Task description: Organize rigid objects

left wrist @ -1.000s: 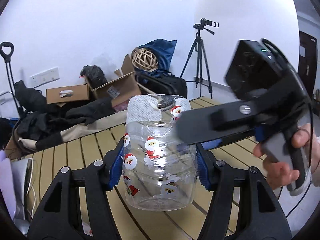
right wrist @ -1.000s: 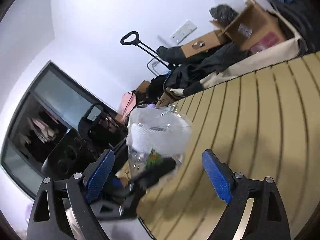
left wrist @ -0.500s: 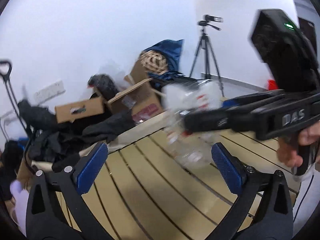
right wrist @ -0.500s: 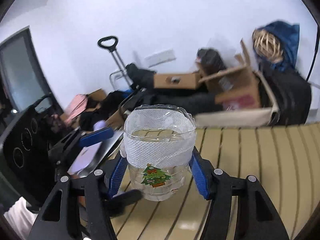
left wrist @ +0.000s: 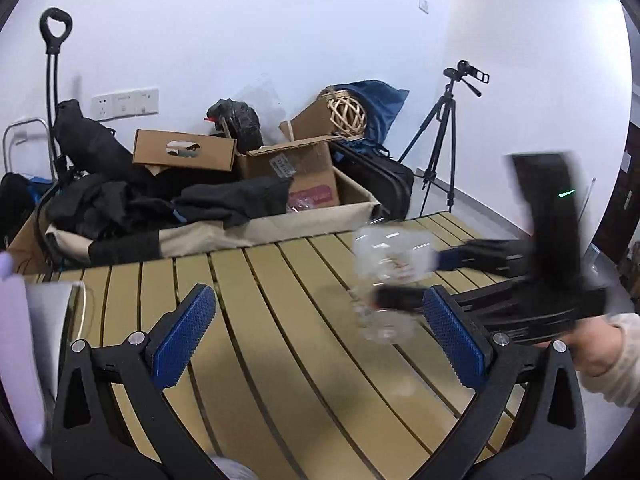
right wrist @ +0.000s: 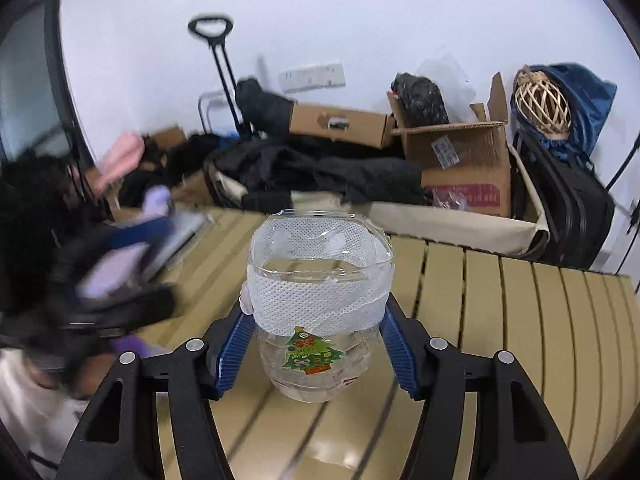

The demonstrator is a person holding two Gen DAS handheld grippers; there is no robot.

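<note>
Left wrist view: the left gripper [left wrist: 320, 340] has its jaws spread wide over the slatted worktop [left wrist: 248, 320], nothing between them. Ahead and to the right of the jaws, the clear plastic jar [left wrist: 390, 276] shows blurred, held by the right gripper [left wrist: 404, 280].

Right wrist view: the right gripper [right wrist: 316, 344] jaws press both sides of the jar [right wrist: 318, 304], just below its white mesh band [right wrist: 316, 304]. Thin clear plastic likely means light, slick and easily squeezed, so a gentle hold at the middle suits it.
</note>
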